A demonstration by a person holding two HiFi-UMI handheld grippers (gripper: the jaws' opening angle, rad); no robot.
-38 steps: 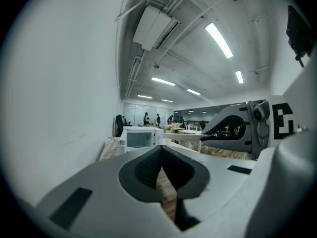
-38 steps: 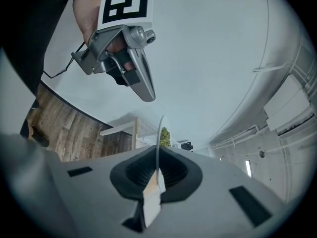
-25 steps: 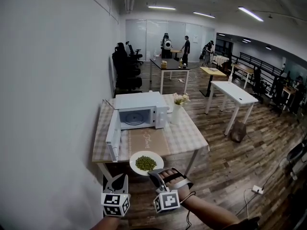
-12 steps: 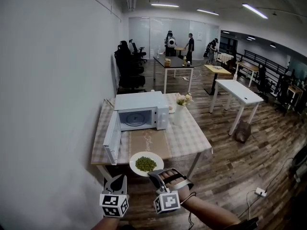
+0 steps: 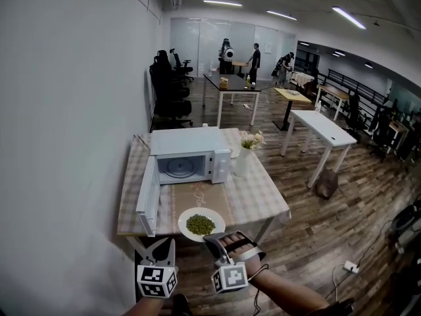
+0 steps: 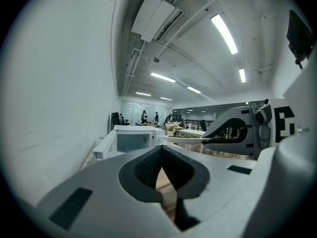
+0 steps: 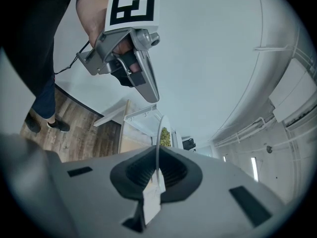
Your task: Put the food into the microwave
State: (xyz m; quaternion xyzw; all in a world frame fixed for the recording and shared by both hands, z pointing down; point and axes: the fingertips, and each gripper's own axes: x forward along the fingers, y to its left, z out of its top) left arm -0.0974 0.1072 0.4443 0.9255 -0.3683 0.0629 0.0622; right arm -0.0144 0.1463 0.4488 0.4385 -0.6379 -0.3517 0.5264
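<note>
From the head view, the white plate [image 5: 189, 216] of green food [image 5: 200, 224] sits over the near edge of the table [image 5: 256, 189], in front of the microwave [image 5: 187, 151] with its door [image 5: 147, 196] swung open to the left. The right gripper [image 5: 216, 242] holds the plate's near rim. The left gripper [image 5: 160, 250] hangs just left of it, apart.

In the left gripper view, the left gripper's [image 6: 161, 165] jaws are together with nothing between them.

In the right gripper view, the right gripper's [image 7: 157, 170] jaws pinch the plate's [image 7: 159, 145] rim.

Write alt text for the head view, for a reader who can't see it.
The right gripper grips the near rim of a plate of green food at the table edge. Behind it a microwave stands with its door open to the left. The left gripper hangs empty, left of the plate.
</note>
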